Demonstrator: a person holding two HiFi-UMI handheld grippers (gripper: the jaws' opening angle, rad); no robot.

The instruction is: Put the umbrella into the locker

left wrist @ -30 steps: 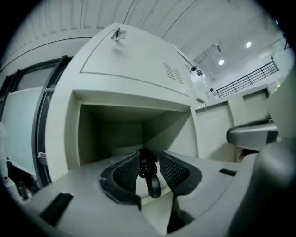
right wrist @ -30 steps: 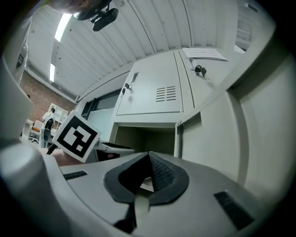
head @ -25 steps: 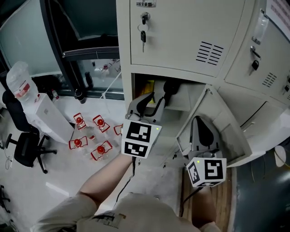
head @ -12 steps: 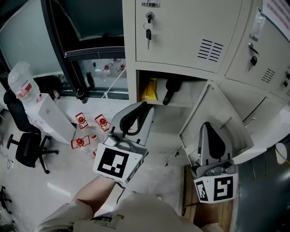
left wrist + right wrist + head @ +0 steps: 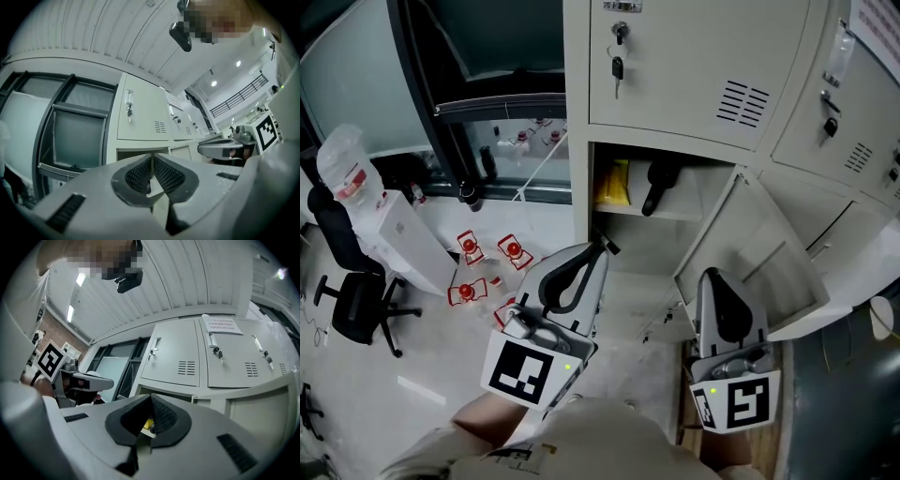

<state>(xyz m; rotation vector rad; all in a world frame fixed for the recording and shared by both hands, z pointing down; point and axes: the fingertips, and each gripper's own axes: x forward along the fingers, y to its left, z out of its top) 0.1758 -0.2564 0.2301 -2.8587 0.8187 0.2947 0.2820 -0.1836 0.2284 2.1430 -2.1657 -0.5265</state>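
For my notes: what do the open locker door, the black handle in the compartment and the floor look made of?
The open locker door looks like painted sheet metal, matt cream: a thin panel with folded edges. The black handle is likely plastic or rubber, dull black, but it is too small to be sure. The floor is hard, pale and slightly glossy, perhaps tile or coated concrete.

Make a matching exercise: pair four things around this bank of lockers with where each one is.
Things
1. black umbrella with curved handle
2. flat yellow packet
3. small dark key
4. black swivel office chair

Places
A. on the floor, far left
B. hanging at the closed upper locker door
C. left end of the open compartment
D. in that compartment, right of the yellow item

Pairs: 1-D, 2-C, 3-B, 4-A
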